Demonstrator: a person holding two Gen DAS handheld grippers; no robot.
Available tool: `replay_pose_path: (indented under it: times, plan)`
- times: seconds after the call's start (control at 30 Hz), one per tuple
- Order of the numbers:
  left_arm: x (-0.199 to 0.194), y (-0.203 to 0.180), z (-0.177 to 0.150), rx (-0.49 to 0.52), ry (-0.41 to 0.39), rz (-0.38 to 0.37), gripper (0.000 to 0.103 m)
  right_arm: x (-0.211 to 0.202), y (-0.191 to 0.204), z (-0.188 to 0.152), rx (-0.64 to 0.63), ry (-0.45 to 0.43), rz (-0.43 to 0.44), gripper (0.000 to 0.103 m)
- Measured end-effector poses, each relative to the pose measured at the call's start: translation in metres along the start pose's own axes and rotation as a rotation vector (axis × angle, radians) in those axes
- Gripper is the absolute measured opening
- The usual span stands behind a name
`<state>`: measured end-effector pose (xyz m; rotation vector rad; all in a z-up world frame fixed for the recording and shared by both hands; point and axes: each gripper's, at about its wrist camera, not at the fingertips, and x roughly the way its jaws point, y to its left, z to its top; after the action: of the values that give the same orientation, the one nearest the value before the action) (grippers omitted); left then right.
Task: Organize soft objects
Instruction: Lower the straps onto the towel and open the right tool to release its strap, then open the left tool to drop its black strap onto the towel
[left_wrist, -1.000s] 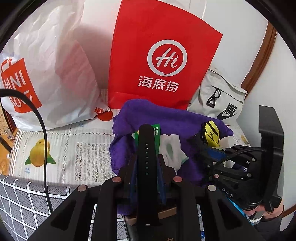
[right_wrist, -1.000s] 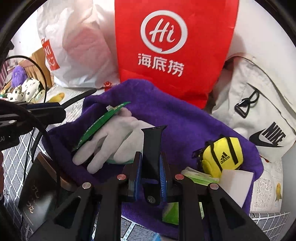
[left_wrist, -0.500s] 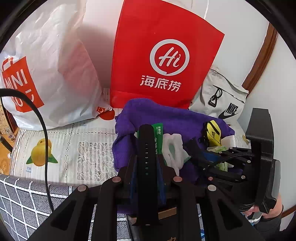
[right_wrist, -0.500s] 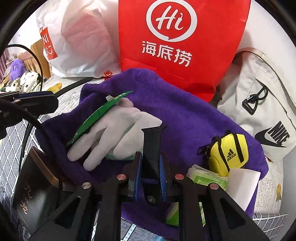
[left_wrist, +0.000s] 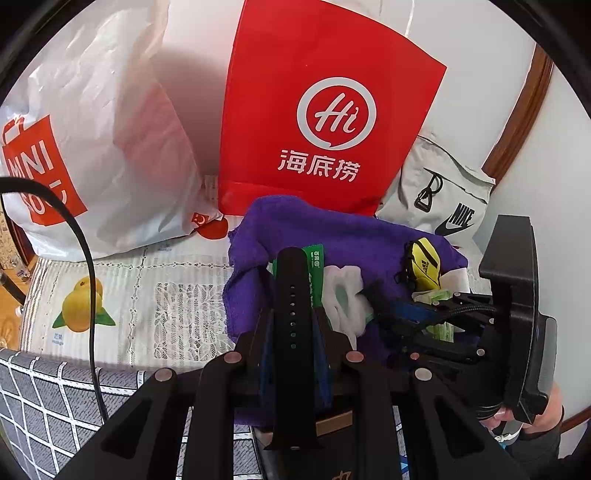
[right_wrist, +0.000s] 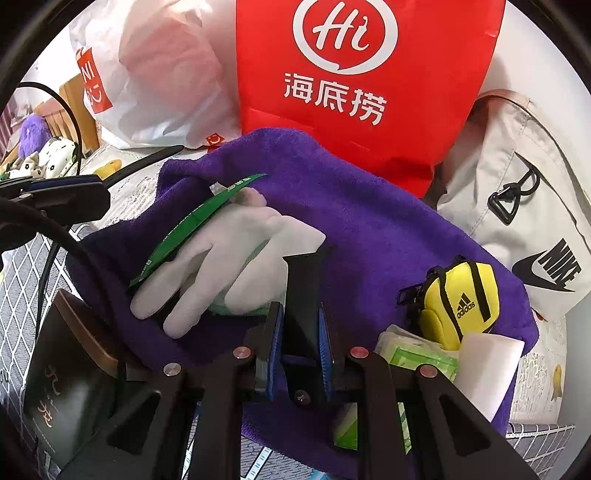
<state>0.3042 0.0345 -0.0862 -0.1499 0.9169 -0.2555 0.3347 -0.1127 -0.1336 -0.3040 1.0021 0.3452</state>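
Since a second ago the right tool (right_wrist: 298, 310) has edged in over the purple terry towel (right_wrist: 369, 221), so in the left wrist view its dark frame now stands closer to the white fabric glove (right_wrist: 229, 251), and the towel fills more of the right wrist view. The left tool (left_wrist: 293, 317) has kept its place.

The towel lies rumpled on a lace cover printed with yellow fruit (left_wrist: 147, 295). The glove rests on its middle, fingers splayed toward the lower left, with a green printed card tag (right_wrist: 192, 221) lying along its upper edge. Toward the towel's right end sits a small yellow pouch with black straps (right_wrist: 461, 295). Just below it are a white foam block (right_wrist: 487, 373) and a pale green tissue packet (right_wrist: 413, 354), touching each other.

Each tool is pressed together on a strip of its own. The right one pinches a short black watch strap piece (right_wrist: 303, 273) that sticks up over the glove's wrist end, while the left pinches a long black strap with punched holes (left_wrist: 291, 280). Both tools tilt steeply down at the towel. A hand (left_wrist: 532, 424) grips the right tool from behind (only its knuckles and a dark cuff show).

Behind the towel a red paper bag with a white logo (left_wrist: 325, 110) stands upright, between a crumpled white plastic shopping bag (left_wrist: 110, 129) and a grey drawstring bag (right_wrist: 517, 206). A dark glossy box (right_wrist: 62, 380) lies partly under the towel's left edge.
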Motion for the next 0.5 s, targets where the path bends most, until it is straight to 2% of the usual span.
replay_pose_path:
  times: [0.03,0.1,0.17,0.5]
  plan:
    - [0.0,0.0,0.0,0.002,0.001,0.0,0.02,0.0,0.0,0.0,-0.002,-0.002,0.001,0.022]
    - [0.001,-0.001,0.0,0.005,0.004,-0.001,0.02,-0.001,0.0,0.0,-0.006,-0.007,0.002,0.038]
    - [0.001,-0.001,0.0,0.005,0.004,-0.001,0.02,-0.004,0.0,0.0,-0.009,-0.016,-0.005,0.047]
    - [0.002,-0.003,0.002,0.009,0.006,-0.017,0.02,-0.028,-0.009,0.0,0.005,-0.058,-0.016,0.049]
